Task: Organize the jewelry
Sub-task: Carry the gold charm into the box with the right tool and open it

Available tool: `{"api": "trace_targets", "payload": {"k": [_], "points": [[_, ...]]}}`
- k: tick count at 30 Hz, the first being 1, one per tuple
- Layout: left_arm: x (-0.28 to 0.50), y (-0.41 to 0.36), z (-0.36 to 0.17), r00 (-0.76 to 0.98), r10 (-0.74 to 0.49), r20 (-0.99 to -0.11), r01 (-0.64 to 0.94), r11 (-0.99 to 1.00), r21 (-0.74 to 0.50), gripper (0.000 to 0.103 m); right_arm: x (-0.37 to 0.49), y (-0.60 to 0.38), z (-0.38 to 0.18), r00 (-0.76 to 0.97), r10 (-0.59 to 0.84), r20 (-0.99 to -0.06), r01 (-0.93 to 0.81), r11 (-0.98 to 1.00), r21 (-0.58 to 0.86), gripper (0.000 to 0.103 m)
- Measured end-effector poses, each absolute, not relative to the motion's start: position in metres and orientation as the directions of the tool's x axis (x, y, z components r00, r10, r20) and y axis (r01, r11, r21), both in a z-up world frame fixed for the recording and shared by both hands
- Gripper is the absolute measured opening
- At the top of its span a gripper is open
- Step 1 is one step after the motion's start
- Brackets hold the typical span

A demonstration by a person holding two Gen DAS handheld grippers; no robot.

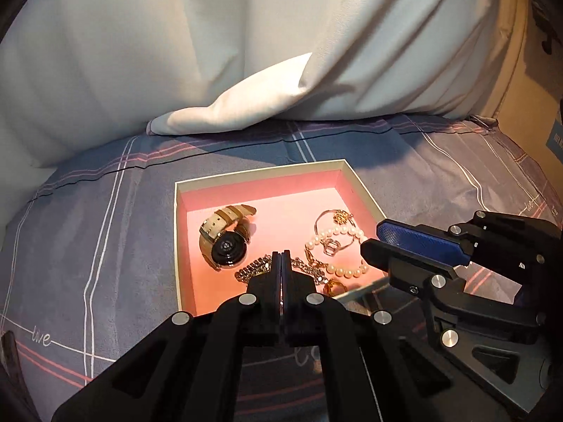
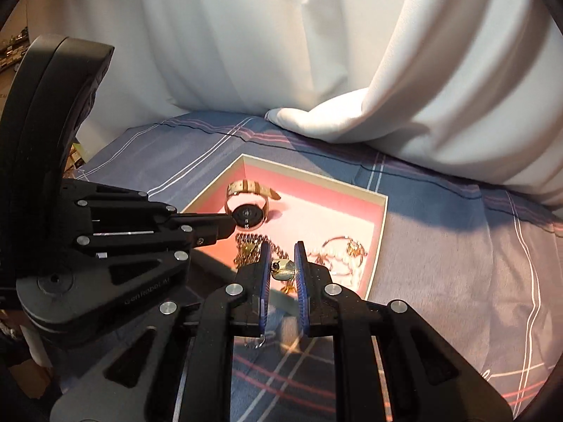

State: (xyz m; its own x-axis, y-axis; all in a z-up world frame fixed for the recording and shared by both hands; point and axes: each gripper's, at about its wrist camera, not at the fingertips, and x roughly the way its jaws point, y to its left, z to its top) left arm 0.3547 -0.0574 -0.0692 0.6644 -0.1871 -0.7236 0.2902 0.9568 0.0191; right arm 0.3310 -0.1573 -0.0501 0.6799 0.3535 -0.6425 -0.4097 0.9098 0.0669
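Note:
An open box with a pink inside (image 1: 260,173) (image 2: 316,176) lies on the bed. In it are a beige-strap watch (image 1: 225,242) (image 2: 248,207), a pearl bracelet (image 1: 339,246) (image 2: 337,256), a chunky chain (image 1: 251,270) (image 2: 246,246) and thin gold chains (image 1: 334,216). My left gripper (image 1: 280,256) (image 2: 227,225) hovers over the box's near side, jaws shut with nothing visible between them. My right gripper (image 2: 283,263) (image 1: 373,239) hangs over the box's near right corner. Its blue pads (image 2: 264,267) are shut on a small gold piece (image 2: 282,269) with a dark stone.
A blue-grey plaid sheet (image 1: 105,246) (image 2: 457,263) covers the bed around the box. White bedding (image 1: 246,35) (image 2: 387,70) is heaped behind it, one fold reaching near the box's far edge. A tan surface (image 1: 527,88) stands at the far right.

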Motion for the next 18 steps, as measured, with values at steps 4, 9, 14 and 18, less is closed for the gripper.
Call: {"api": "trace_targets", "payload": {"k": [4, 9, 14, 18], "points": [[0.371, -0.05, -0.066, 0.654, -0.176, -0.736, 0.258, 0.966, -0.002, 0.001, 0.354, -0.146, -0.048, 0.673, 0.338, -0.658, -0.417, 0.908, 0.04, 0.014], [0.375, -0.042, -0.069, 0.649, -0.163, -0.743, 0.236, 0.972, -0.006, 0.001, 0.359, -0.14, -0.051, 0.662, 0.334, -0.671, -0.422, 0.906, 0.035, 0.014], [0.375, -0.039, -0.072, 0.645, -0.158, -0.748, 0.222, 0.975, -0.015, 0.001, 0.362, -0.14, -0.053, 0.657, 0.334, -0.676, -0.422, 0.906, 0.037, 0.014], [0.376, -0.038, -0.073, 0.644, -0.164, -0.747, 0.218, 0.976, -0.027, 0.001, 0.362, -0.143, -0.055, 0.656, 0.339, -0.674, -0.42, 0.906, 0.047, 0.014]]}}
